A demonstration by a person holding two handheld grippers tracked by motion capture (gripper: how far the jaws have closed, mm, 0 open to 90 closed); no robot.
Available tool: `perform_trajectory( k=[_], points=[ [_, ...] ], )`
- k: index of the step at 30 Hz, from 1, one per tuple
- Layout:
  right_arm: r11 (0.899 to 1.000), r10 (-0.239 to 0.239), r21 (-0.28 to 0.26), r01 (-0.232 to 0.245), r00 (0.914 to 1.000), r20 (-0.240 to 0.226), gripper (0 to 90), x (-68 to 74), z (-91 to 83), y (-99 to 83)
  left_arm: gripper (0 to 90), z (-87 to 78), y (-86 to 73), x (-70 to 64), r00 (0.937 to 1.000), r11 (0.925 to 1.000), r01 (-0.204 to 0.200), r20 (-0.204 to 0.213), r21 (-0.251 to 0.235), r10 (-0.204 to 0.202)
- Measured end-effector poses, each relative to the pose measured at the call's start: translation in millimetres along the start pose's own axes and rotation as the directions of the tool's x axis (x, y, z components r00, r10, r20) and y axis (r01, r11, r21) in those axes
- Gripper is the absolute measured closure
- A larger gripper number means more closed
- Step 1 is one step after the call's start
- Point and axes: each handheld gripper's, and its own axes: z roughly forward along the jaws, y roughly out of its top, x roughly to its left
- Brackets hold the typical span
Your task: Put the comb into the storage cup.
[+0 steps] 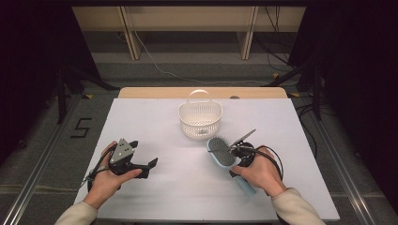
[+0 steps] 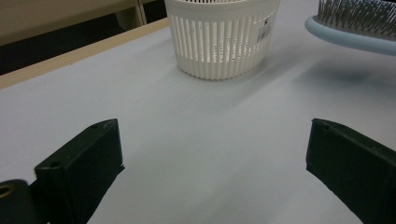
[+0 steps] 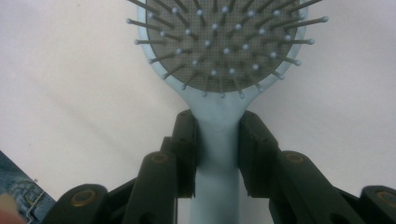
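Gripping the pale blue hairbrush by the neck just below its head, the right gripper has its jaws closed tight on both sides of the handle, as the right gripper view shows. The brush is bristle-side up, its head raised a little above the white table, casting a shadow there in the left gripper view. The head points toward a white slotted basket that stands upright near the far middle of the table, just beyond the brush. The left gripper sits well apart at the table's left, held low, its jaws spread wide with nothing between them.
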Motion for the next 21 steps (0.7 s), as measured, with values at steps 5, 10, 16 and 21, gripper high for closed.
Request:
perform_trajectory(
  k=[5, 10, 16, 21],
  points=[
    [0.998, -0.018, -0.06, 0.018, 0.9997, -0.013, 70.4, 0.5, -4.2, -1.4, 3.1, 0.0, 0.1, -0.2, 1.0, 1.0, 0.0, 0.0, 0.0, 0.0],
    [0.995, -0.028, -0.096, 0.027, 0.9994, -0.019, 70.4, -0.5, -6.1, -3.3, 3.1, 0.1, -0.1, -0.1, 1.0, 1.0, 0.001, 0.0, 0.0, -0.001],
    [0.99, -0.031, -0.138, 0.026, 0.9989, -0.036, 70.4, -0.7, -9.7, -4.7, 3.1, 0.1, -0.1, -0.1, 1.0, 1.0, 0.0, 0.001, 0.001, 0.0],
    [0.987, -0.037, -0.159, 0.03, 0.9984, -0.042, 70.4, -1.4, -10.6, -7.0, 3.1, 0.1, 0.0, -0.2, 1.0, 1.0, -0.002, 0.001, 0.001, 0.002]
  ],
)
